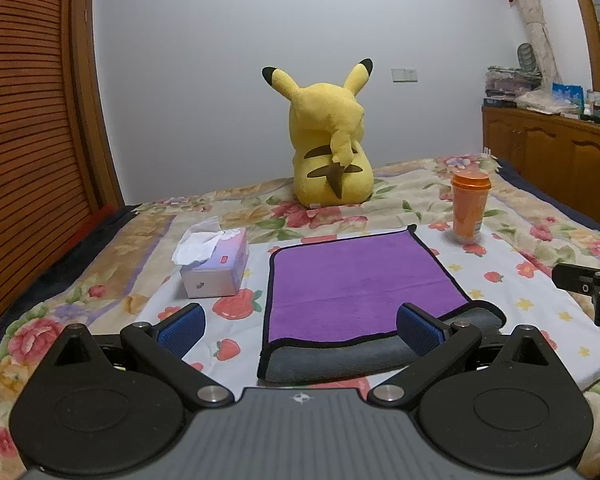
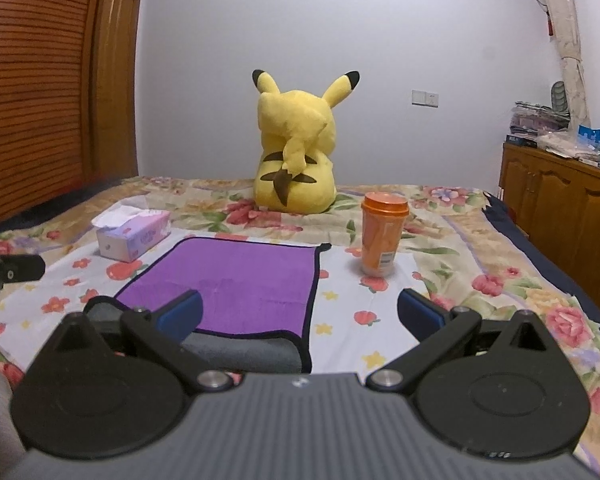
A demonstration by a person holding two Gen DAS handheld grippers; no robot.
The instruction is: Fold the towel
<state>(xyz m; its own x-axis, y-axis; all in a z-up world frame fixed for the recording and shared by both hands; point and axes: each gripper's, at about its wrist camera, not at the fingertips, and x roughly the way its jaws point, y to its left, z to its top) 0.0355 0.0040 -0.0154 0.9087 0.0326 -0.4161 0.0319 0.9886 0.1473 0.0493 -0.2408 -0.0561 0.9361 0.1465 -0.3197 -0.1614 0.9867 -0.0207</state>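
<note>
One towel [image 1: 356,284] lies flat on the bed [image 1: 512,280], purple face up, with a grey strip showing along its near edge where the cloth is turned over – judged from this, one fold is already made. It sits between the tissue box [image 1: 216,264] on your left and the orange cup [image 1: 469,208] on your right, apart from both.

Expect plush microfibre: light, limp and not slippery. It will drape and sag from any held point, so a single pinch will let the free side trail. The black piping stiffens the border slightly – take hold there, at the two near corners.

The left gripper [image 1: 300,330] hangs with its fingers spread wide and holds nothing; it straddles the near left corner. The right gripper [image 2: 300,316] is likewise spread and empty over the near right corner, its left finger [image 2: 182,312] above the cloth. Whether any pad touches the cloth cannot be told.

Pinch only the top layers; the bed sheet beneath is loose and may come up with the towel. A yellow plush toy [image 1: 328,140] sits well behind, clear of the work.
</note>
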